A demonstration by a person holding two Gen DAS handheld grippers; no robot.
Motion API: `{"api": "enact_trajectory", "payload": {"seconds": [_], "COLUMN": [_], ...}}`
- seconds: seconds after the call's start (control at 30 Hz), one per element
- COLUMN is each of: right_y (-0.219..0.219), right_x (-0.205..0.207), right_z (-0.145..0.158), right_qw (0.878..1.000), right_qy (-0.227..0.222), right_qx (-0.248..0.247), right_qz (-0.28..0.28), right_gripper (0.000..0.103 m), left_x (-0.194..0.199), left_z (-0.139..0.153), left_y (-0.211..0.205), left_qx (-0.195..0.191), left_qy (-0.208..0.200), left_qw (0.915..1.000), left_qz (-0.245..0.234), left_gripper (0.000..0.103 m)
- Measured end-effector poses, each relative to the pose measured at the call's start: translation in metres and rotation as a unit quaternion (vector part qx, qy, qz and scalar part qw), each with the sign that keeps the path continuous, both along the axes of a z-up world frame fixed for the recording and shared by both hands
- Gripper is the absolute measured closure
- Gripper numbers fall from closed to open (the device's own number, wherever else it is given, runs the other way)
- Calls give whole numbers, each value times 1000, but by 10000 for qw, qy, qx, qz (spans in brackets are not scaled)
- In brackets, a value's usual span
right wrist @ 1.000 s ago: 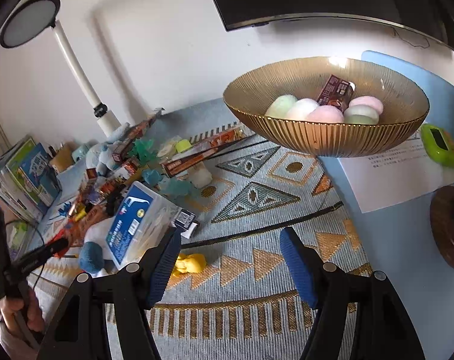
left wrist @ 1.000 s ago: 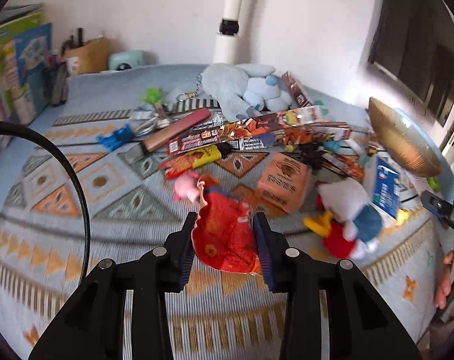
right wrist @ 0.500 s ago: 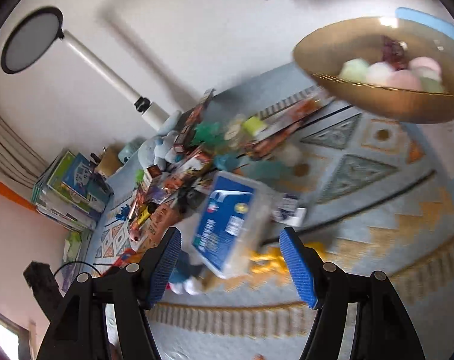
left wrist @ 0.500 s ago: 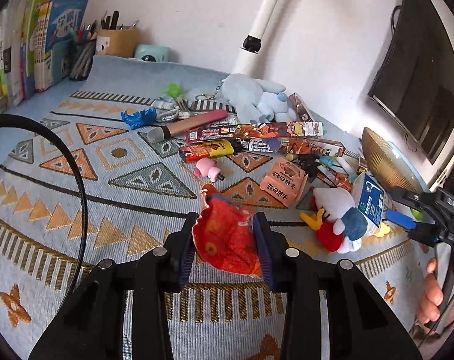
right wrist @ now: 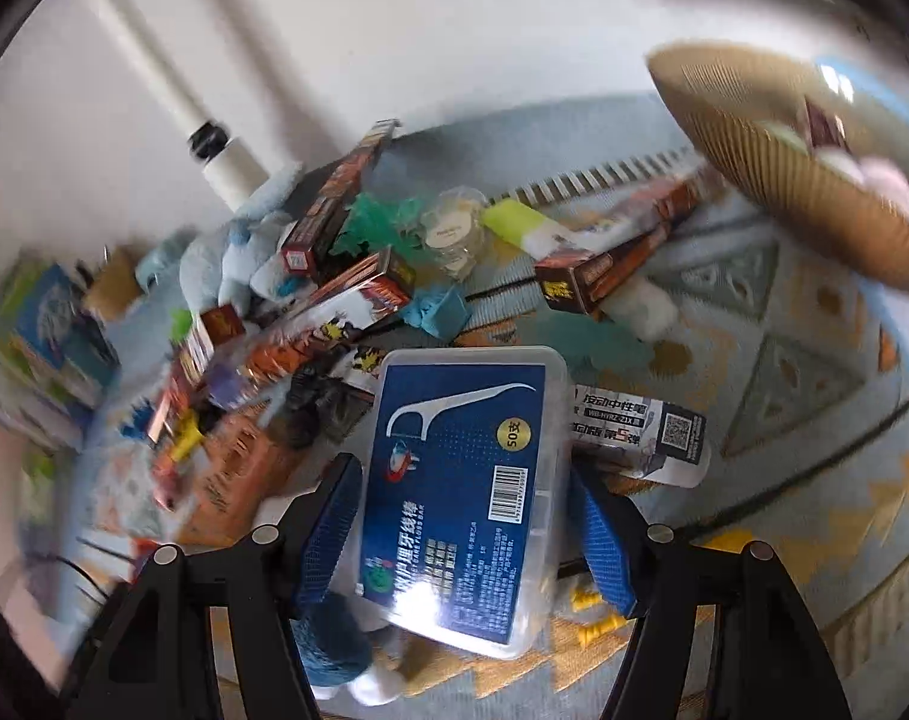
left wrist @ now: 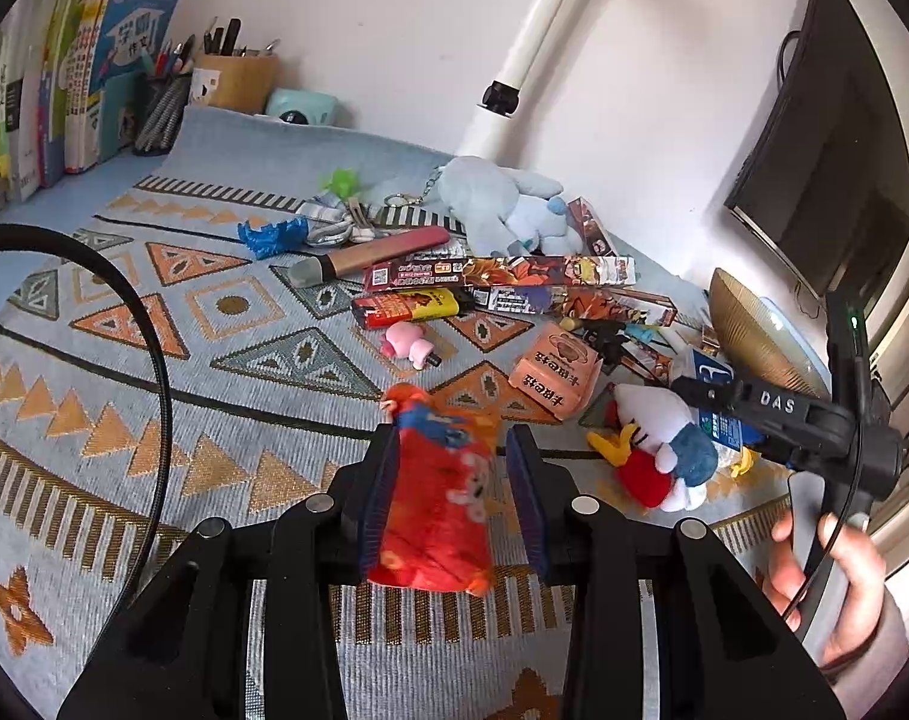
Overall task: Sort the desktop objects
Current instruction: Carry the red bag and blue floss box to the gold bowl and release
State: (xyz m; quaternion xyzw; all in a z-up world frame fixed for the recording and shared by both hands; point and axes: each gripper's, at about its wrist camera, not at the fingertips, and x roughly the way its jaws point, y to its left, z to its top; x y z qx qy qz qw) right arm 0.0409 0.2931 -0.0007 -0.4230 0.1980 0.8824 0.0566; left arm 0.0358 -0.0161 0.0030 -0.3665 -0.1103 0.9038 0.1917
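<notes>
My left gripper (left wrist: 453,495) is shut on a red snack packet (left wrist: 436,498) and holds it above the patterned mat (left wrist: 154,360). My right gripper (right wrist: 463,525) is open, with its fingers on either side of a clear floss-pick box with a blue label (right wrist: 463,504); the box lies on a duck plush (right wrist: 334,648). The right gripper also shows in the left wrist view (left wrist: 772,414), over the same duck plush (left wrist: 658,444). A gold ribbed bowl (right wrist: 802,180) holding pale round sweets stands at the far right.
Long printed boxes (left wrist: 502,273), a pale blue plush (left wrist: 502,204), a lighter (left wrist: 412,306), a pink pig toy (left wrist: 406,342) and an orange box (left wrist: 553,378) clutter the mat. Books (left wrist: 46,84) and a pen holder (left wrist: 232,81) stand at the back left. A lamp post (left wrist: 526,60) rises behind.
My right gripper has swung left and down over the floss-pick box, which now sits between its fingers. My left gripper has lifted back with the red packet still in it.
</notes>
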Motion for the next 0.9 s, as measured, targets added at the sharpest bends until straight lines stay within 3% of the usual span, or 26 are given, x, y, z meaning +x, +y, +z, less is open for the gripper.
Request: {"api": "enact_trajectory", "payload": {"seconds": [0.1, 0.27, 0.33, 0.37, 0.43, 0.57, 0.63, 0.7, 0.8, 0.9], "right_y": [11, 31, 36, 40, 46, 55, 62, 71, 81, 88], "right_x": [12, 54, 68, 76, 92, 121, 128, 129, 129, 132], "right_z": [2, 25, 36, 42, 49, 51, 43, 32, 23, 24], "right_qw": [9998, 9971, 9967, 9963, 9954, 9958, 9963, 9967, 9954, 9935], "right_qy": [77, 620, 734, 795, 899, 878, 817, 726, 674, 764], "right_qx": [-201, -445, -336, -284, -215, -29, -92, -308, -654, -819], "right_qz": [-7, 51, 101, 145, 236, 259, 244, 207, 192, 202], "right_gripper": [39, 40, 40, 40, 40, 40, 40, 40, 40, 40], "left_x": [0, -4, -6, -6, -6, -6, -5, -1, 3, 10], "left_z": [0, -2, -4, -5, -6, -12, -14, -11, -7, 5], "left_y": [0, 3, 5, 7, 15, 45, 53, 50, 40, 36], "left_qx": [8, -57, -133, -168, -490, -1553, -1915, -1923, -1702, -1154], "left_qy": [3, -113, -202, -219, -286, -370, -331, -241, -207, -283], "left_qw": [10000, 9999, 9997, 9996, 9984, 9871, 9809, 9810, 9852, 9929], "left_qz": [6, -19, -14, -44, -76, -105, -52, -23, 8, -53], "left_gripper": [69, 69, 62, 53, 37, 36, 38, 72, 79, 81]}}
